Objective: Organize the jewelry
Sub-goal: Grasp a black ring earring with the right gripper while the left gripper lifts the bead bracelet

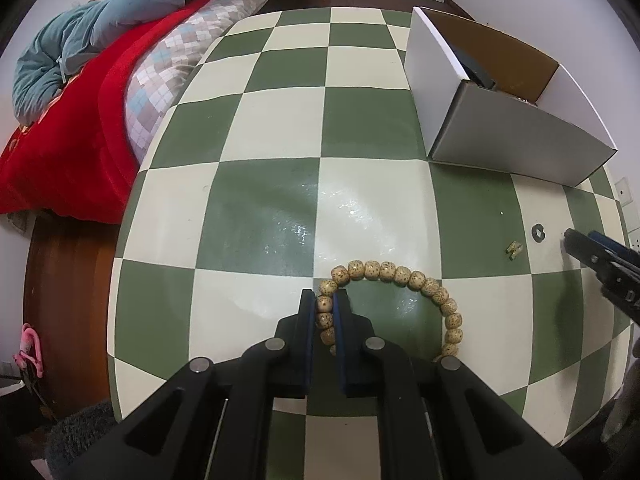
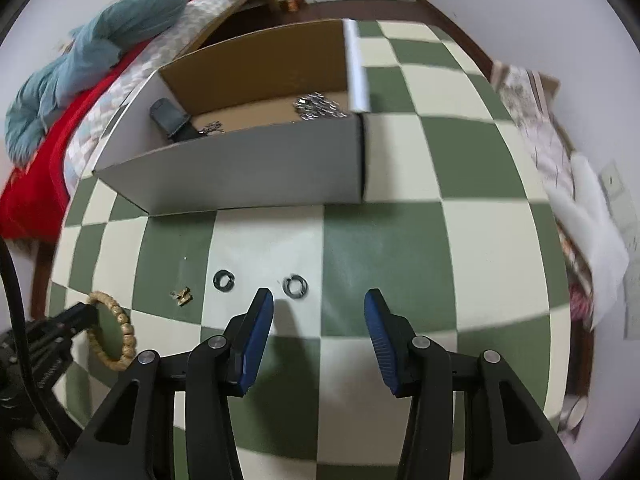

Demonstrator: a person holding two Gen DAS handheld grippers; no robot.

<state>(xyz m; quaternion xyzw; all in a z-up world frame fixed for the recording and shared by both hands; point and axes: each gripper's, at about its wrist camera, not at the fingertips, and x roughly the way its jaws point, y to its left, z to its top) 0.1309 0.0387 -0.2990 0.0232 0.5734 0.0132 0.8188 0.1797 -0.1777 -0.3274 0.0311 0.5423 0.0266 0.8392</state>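
I had the left gripper (image 1: 325, 300) clamped on the bead bracelet (image 1: 400, 276), bound for the box (image 1: 516, 136), while my right gripper (image 2: 319, 304) stood half-open, a dark ring (image 2: 295, 287) just ahead of its left finger.

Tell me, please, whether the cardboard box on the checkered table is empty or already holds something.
Not empty. The right wrist view shows the cardboard box holding a silver chain heap and a dark object.
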